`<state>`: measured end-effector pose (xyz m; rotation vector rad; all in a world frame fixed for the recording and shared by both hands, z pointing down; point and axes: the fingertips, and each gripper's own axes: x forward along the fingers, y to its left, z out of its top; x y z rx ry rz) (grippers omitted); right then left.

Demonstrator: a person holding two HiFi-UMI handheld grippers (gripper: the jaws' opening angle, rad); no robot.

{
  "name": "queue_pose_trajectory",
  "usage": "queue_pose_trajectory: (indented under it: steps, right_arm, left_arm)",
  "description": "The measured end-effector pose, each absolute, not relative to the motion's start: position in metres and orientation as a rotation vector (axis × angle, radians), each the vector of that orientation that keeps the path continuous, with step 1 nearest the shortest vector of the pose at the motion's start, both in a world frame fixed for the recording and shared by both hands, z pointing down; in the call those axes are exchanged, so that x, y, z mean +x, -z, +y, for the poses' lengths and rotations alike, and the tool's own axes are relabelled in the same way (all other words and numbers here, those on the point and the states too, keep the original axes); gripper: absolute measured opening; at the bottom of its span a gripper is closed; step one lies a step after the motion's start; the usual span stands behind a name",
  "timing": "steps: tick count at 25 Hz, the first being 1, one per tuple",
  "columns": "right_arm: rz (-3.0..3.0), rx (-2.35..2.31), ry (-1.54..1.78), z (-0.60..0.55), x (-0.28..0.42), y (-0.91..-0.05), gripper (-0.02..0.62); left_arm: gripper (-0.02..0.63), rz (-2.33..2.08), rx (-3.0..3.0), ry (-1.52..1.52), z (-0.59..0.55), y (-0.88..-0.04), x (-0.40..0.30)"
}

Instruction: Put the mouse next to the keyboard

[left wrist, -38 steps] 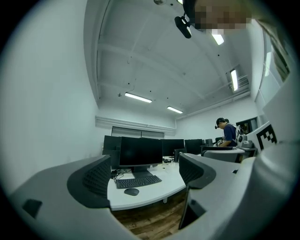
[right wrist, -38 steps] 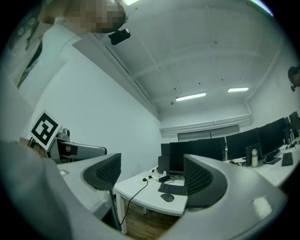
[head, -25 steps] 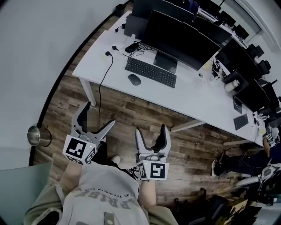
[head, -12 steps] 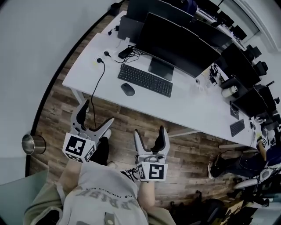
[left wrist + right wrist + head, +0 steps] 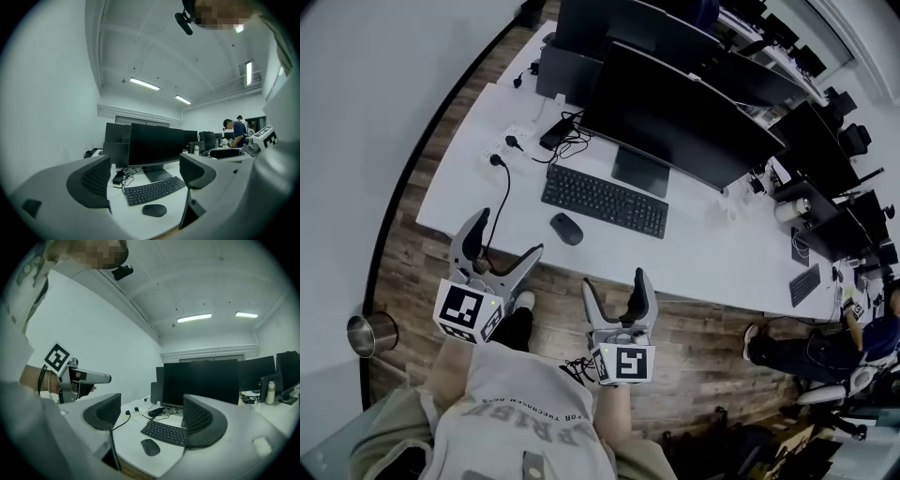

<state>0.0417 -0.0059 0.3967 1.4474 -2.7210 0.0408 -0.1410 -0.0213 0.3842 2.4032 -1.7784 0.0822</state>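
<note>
My left gripper (image 5: 506,240) hangs over the wooden floor (image 5: 703,319), just short of the front edge of the white tabletop (image 5: 712,248). Its jaws are spread wide and nothing lies between them. My right gripper (image 5: 619,284) is beside it, also above the floor and short of the edge. Its jaws are parted just as wide and hold nothing. Neither gripper touches anything on the tabletop.

The mouse (image 5: 566,228) lies on the tabletop close to the front edge. It is just in front of the keyboard (image 5: 605,201), toward the keyboard's left end, with a narrow strip of bare surface between them. In both gripper views the mouse shows in the gap between the jaws, but well beyond their tips.

The keyboard sits before the stand of a large dark monitor (image 5: 675,112). A black cable (image 5: 494,202) runs from a plug left of the keyboard and drops over the front edge near my left gripper. More monitors stand farther back.
</note>
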Motion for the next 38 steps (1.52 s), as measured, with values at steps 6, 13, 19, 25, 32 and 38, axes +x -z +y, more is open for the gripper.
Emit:
queue_pose_trajectory:
  steps: [6,13,19,25,32,38]
  right_arm:
    - [-2.679,1.325,-0.053,-0.062,0.001,-0.424,0.407]
    - [-2.609,1.183,-0.125,-0.096,-0.027,-0.477,0.407]
    - [-2.54,1.05,-0.181,-0.112,-0.036,-0.532,0.407]
    - [-2.501,0.83,-0.21,-0.126,-0.052,-0.583,0.407]
    - [-2.396,0.601,-0.264,-0.129,-0.052,-0.655,0.407]
    - [-2.313,0.46,-0.315,-0.134,-0.048,-0.698,0.407]
  left_arm:
    - [0.44,-1.788,2.374,-0.098,-0.081,-0.392,-0.183]
    - [0.439,-1.761,2.328,-0.124,-0.12,-0.415,-0.208]
    - [0.44,-1.744,2.284,-0.132,-0.128,-0.436,-0.204]
    - [0.439,-1.807,2.217,-0.154,-0.126,-0.441,-0.199]
    - [0.439,-1.946,2.064,-0.175,-0.114,-0.448,-0.202]
    - [0.439,-2.014,1.985,-0.205,-0.107,-0.45,-0.192]
